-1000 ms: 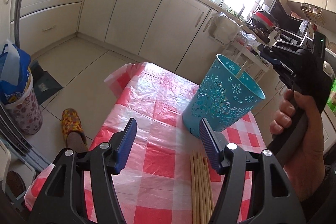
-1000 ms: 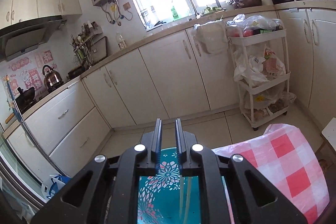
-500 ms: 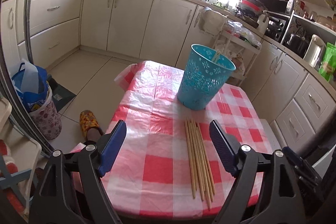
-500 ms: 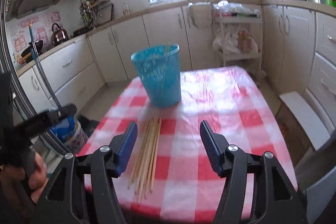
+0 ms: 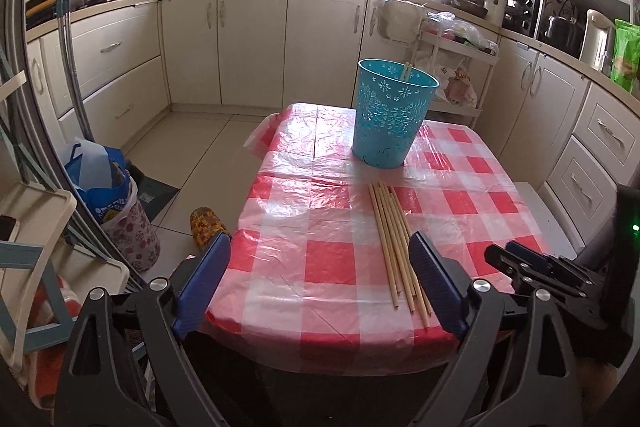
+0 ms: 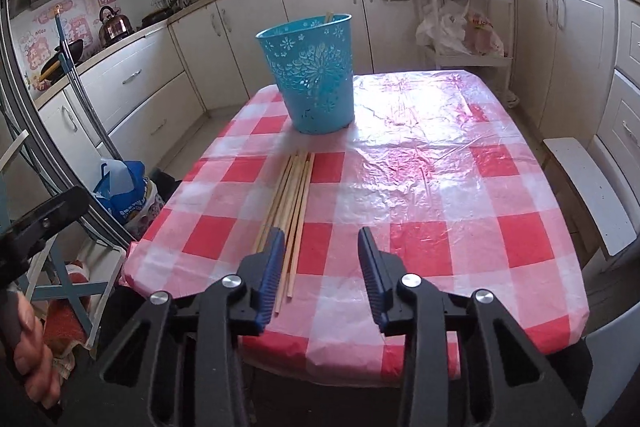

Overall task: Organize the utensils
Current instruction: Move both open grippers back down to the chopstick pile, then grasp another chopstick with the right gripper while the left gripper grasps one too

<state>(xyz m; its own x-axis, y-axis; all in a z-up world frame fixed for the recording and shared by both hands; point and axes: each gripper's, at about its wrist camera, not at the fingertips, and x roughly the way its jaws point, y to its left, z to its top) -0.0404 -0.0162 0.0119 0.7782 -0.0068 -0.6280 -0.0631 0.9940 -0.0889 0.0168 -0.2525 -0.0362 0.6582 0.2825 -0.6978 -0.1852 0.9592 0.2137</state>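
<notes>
Pulled back from the bin (image 6: pixel 314 75), both grippers are now held over the near table (image 5: pixel 332 267) edge. The left gripper (image 5: pixel 320 281) is opening, empty; the right gripper (image 6: pixel 320 267) is closing on nothing, beside the chopsticks (image 6: pixel 290 203). One delivery seems done; another pickup is judged next.

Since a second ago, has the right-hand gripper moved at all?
Yes. The right gripper was right above the blue basket; now it has pulled back and hangs over the table's near edge beside the chopsticks, jaws closing on nothing.

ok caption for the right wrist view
Right claw closing, empty, above chopsticks lying before the blue basket.
</notes>
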